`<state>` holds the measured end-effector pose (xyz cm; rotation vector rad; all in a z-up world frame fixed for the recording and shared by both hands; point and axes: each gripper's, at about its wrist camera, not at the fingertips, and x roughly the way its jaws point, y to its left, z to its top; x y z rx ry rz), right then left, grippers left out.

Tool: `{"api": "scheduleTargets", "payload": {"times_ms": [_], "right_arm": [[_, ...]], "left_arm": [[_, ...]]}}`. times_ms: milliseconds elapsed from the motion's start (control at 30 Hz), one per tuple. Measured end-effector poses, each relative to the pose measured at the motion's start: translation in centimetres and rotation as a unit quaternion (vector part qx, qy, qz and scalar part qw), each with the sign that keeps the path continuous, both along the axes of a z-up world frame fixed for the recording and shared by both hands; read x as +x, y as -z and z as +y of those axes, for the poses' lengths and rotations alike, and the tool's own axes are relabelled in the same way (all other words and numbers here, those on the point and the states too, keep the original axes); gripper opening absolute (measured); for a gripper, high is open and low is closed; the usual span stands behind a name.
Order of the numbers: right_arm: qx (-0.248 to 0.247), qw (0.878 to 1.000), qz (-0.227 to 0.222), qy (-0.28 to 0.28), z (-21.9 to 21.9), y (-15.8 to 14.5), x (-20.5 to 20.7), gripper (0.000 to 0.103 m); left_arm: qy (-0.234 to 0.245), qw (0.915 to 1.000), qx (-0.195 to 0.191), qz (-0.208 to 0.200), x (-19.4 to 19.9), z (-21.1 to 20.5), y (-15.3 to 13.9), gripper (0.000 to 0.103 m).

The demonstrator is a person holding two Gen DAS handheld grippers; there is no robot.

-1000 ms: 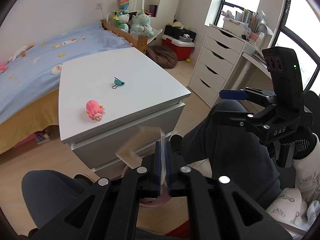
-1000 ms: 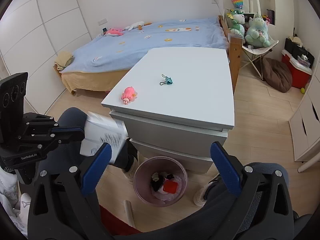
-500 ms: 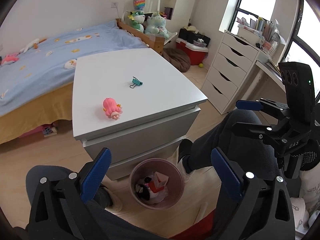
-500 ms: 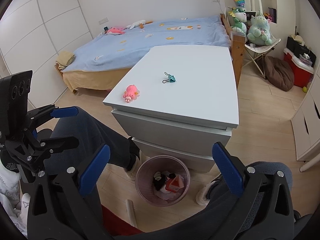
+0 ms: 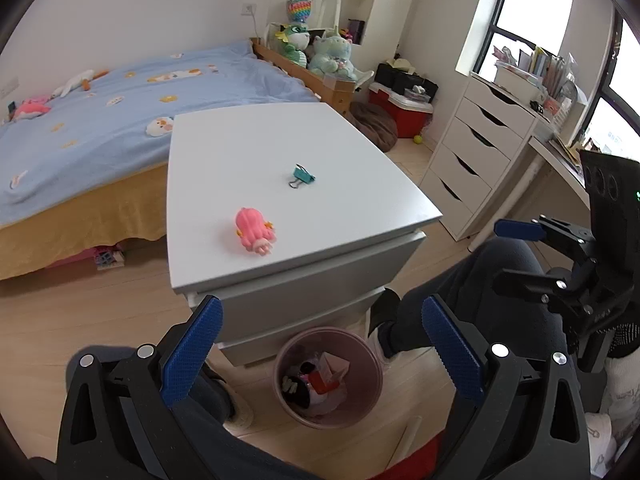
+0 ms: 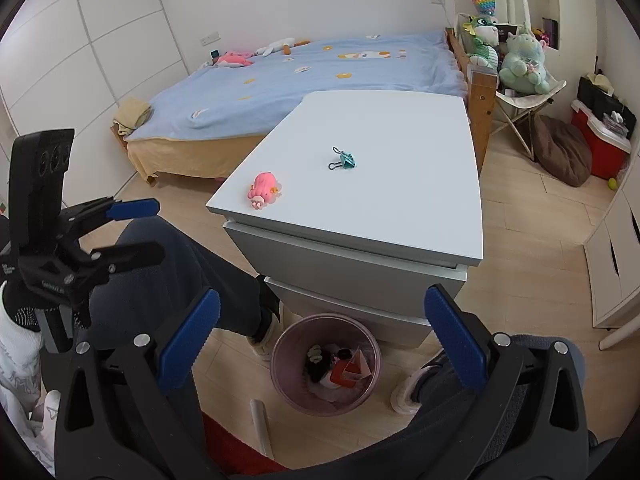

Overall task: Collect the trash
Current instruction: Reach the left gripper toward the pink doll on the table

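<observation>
The stuff down in the pink trash bin [image 6: 326, 376] is a jumble, can't really sort out what's what besides a red-orange bit. The cabinet [image 5: 316, 292] hides the bin's far rim in the left wrist view. The person's legs [image 6: 192, 272] run off under the hand-held gripper frames. Books on the desk [image 5: 548, 68] by the window are too small to read. Whatever sits under the bed [image 5: 104, 258] is mostly hidden.
</observation>
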<state>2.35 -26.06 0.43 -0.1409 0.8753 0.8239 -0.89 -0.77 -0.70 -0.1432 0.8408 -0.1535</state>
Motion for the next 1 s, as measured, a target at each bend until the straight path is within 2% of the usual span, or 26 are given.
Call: {"api": "scheduleTargets", "payload": {"times_ms": [333,467,633,900,933,1000], "right_arm": [[0.001,1.000,-0.001,-0.003,0.3,0.0,0.5,0.100],[0.001,1.000,0.000,-0.004,0.4,0.1,0.6,0.100],[0.001,1.000,0.002,-0.004,0.4,0.2,0.7,0.100],[0.000,1.000,0.006,-0.002,0.3,0.5,0.7,0.100],[0.000,1.000,0.006,-0.002,0.3,0.5,0.8,0.100],[0.000,1.000,0.006,-0.002,0.3,0.6,0.8,0.100]], "left_arm": [[-0.015,0.9997,0.009,0.014,4.6,1.6,-0.2,0.096],[-0.020,0.9992,0.008,0.033,6.5,2.1,0.7,0.096],[-0.030,0.9976,0.024,0.058,8.6,2.3,2.1,0.096],[-0.069,0.9935,0.024,0.088,11.2,3.3,4.6,0.095],[-0.071,0.9932,0.022,0.090,11.3,3.4,4.8,0.092],[-0.076,0.9923,0.021,0.096,11.7,3.5,5.1,0.072]]}}
